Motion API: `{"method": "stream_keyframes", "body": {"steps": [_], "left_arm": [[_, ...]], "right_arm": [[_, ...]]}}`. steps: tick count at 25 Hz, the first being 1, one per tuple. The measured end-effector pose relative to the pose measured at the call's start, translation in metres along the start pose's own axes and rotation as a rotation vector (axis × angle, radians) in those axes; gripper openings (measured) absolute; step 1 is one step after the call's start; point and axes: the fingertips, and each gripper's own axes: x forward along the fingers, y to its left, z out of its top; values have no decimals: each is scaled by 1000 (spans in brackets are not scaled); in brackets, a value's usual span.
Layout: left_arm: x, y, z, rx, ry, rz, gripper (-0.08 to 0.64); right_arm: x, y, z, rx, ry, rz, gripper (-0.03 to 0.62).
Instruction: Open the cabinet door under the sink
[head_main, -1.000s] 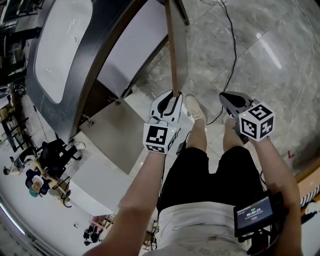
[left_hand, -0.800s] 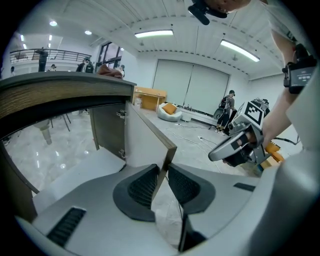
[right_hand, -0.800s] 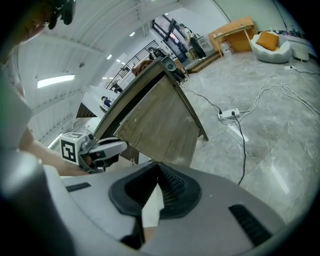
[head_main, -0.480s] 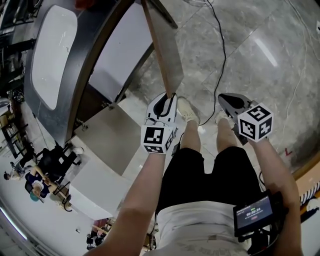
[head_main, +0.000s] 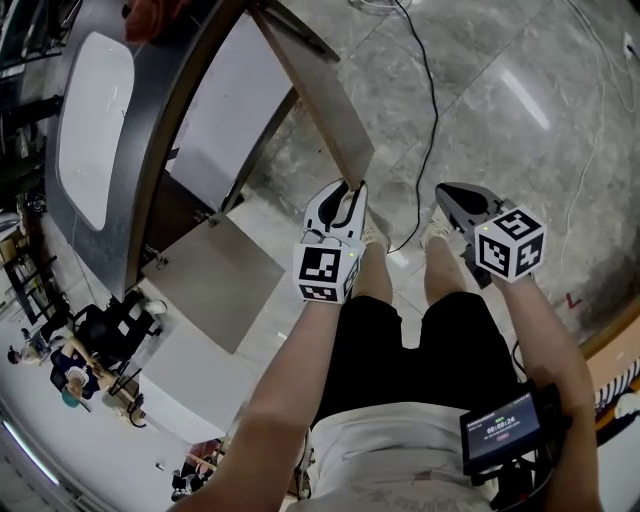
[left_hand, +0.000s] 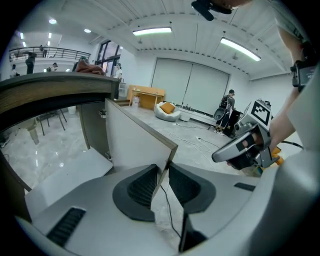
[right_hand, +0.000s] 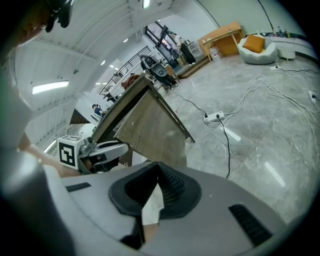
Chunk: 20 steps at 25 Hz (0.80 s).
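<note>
The left claw (head_main: 348, 188) stands part-way open, its jaws having just been easing apart, with the free edge of the thin brown wood-faced cabinet door (head_main: 318, 105) between them. In the left gripper view a sliver of floor shows between the door's edge and the right-hand pad, so the grip is released rather than clenched. The door's lower outer corner sits right at the claw's tips, and the panel runs away ahead of the claw and to its left, swung well out from the cabinet opening under the dark grey curved counter (head_main: 165, 140) with its white oval sink (head_main: 95, 110). Left of the claw, low down, lies the pale flat cabinet base panel (head_main: 215, 285). To the claw's right the glossy grey marble floor (head_main: 530, 110) is open, crossed only by a thin black cable (head_main: 432, 100) that runs just past the claw's tip. The right claw (head_main: 446, 192) hangs well to the right of the door, clear of it — its jaws pressed together on nothing. Behind both claws are the person's legs.
</note>
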Motion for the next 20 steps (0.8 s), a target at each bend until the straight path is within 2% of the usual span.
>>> {"method": "stream_keyframes", "body": {"steps": [4, 8, 13, 20], "left_arm": [[19, -26, 11, -3, 7, 48, 83], [36, -43, 20, -1, 13, 46, 83], [47, -50, 26, -62, -1, 81, 83], [86, -80, 52, -59, -5, 62, 80]], "right_arm": [[-28, -24, 6, 9, -18, -14, 14], [-48, -40, 5, 15, -29, -29, 14], [-65, -55, 0, 25, -37, -47, 14], [-93, -86, 3, 54, -64, -54, 14]]}}
